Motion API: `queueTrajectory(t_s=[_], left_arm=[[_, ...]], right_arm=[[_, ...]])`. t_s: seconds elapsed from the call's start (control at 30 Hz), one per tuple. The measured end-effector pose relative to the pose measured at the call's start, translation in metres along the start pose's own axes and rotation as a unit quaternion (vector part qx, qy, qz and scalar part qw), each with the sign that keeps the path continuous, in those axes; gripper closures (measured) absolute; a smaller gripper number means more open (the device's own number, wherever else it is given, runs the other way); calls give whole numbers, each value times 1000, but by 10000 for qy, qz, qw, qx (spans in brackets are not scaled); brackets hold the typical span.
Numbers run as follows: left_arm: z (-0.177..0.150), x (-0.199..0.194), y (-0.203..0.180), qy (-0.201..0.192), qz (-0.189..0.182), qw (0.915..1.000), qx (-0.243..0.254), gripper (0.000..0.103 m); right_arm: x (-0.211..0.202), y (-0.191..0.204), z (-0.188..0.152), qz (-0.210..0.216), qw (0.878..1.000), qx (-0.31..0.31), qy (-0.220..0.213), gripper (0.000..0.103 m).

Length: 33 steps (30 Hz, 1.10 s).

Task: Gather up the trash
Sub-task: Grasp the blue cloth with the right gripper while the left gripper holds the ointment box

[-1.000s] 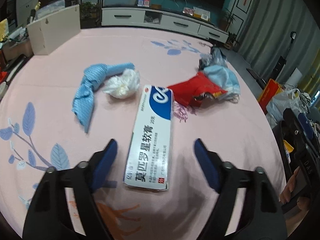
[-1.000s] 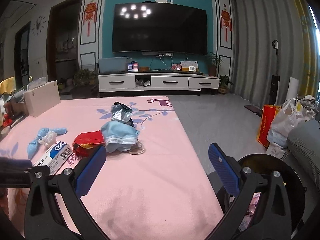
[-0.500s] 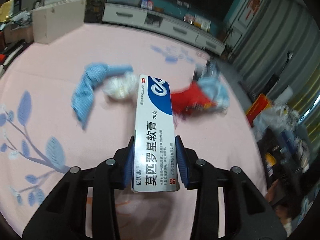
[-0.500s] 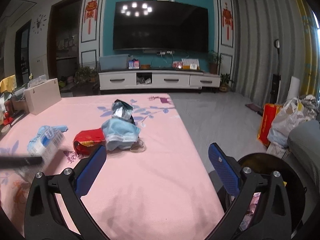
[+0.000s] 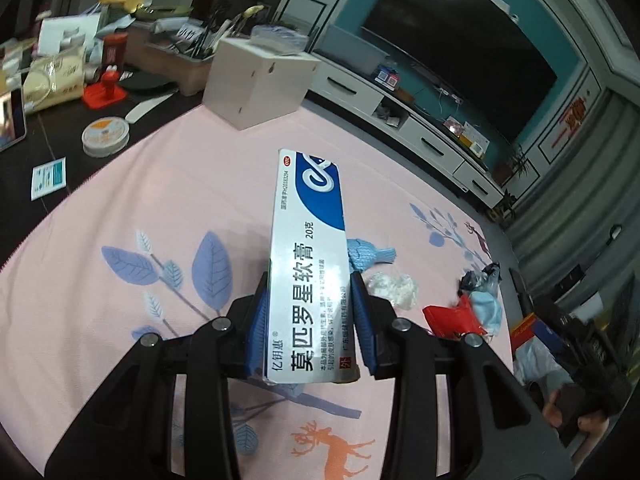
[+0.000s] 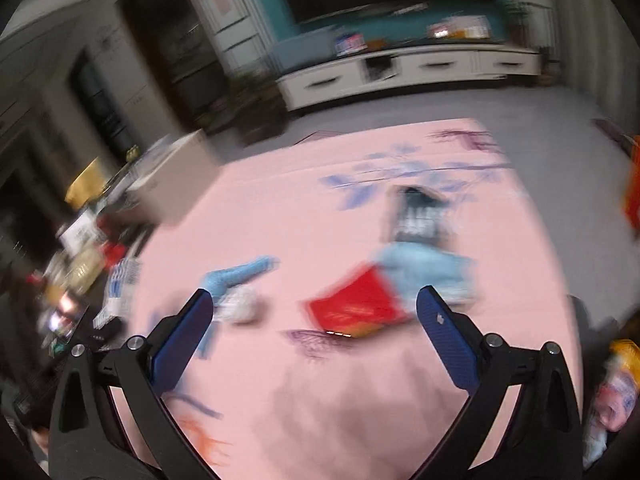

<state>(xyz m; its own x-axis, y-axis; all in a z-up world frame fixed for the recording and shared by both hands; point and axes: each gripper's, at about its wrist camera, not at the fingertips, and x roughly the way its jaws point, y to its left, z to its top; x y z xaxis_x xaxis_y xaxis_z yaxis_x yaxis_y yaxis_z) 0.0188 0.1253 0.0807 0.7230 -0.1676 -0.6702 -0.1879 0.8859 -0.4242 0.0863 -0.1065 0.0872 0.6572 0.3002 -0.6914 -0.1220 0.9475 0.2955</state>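
My left gripper (image 5: 310,292) is shut on a white and blue ointment box (image 5: 310,264) and holds it up above the pink tablecloth (image 5: 180,184). Beyond it lie a blue cloth (image 5: 366,256), a crumpled white wad (image 5: 394,290), a red wrapper (image 5: 452,318), a light blue face mask (image 5: 486,310) and a dark foil bag (image 5: 482,276). My right gripper (image 6: 314,300) is open and empty, above the cloth just in front of the red wrapper (image 6: 356,308). The right wrist view is blurred; the mask (image 6: 424,272), blue cloth (image 6: 236,276) and white wad (image 6: 240,306) show there.
A white box (image 5: 256,80) stands at the far edge of the cloth. A cluttered dark table (image 5: 60,80) with a round tin (image 5: 105,136) lies to the left. A TV cabinet (image 5: 400,120) stands behind. Bags sit on the floor at right (image 5: 536,364).
My left gripper shut on the ointment box, lifted it off the cloth and swung left. My right gripper, still open, tipped down and moved toward the red wrapper.
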Motion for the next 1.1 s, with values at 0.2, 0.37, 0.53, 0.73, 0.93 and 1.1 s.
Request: queueTrajectory(t_s=[0.2, 0.37, 0.53, 0.73, 0.93, 1.1], left_arm=[[-2, -1, 2, 31, -14, 10000, 54, 64], [1, 1, 13, 35, 23, 10000, -47, 64], [2, 2, 16, 64, 34, 10000, -23, 64], [0, 0, 13, 73, 23, 10000, 60, 64], [-4, 3, 3, 122, -6, 9997, 216, 64], [-10, 10, -9, 229, -36, 9990, 393, 64]], right_arm=[[84, 68, 13, -5, 9969, -384, 691, 11], [136, 92, 17, 1, 9909, -321, 1306, 33], [163, 94, 5, -58, 9863, -230, 1635, 62], [143, 82, 6, 61, 9904, -164, 1373, 71], [67, 61, 8, 119, 9976, -299, 608, 71], [1, 40, -20, 44, 9980, -616, 132, 71]])
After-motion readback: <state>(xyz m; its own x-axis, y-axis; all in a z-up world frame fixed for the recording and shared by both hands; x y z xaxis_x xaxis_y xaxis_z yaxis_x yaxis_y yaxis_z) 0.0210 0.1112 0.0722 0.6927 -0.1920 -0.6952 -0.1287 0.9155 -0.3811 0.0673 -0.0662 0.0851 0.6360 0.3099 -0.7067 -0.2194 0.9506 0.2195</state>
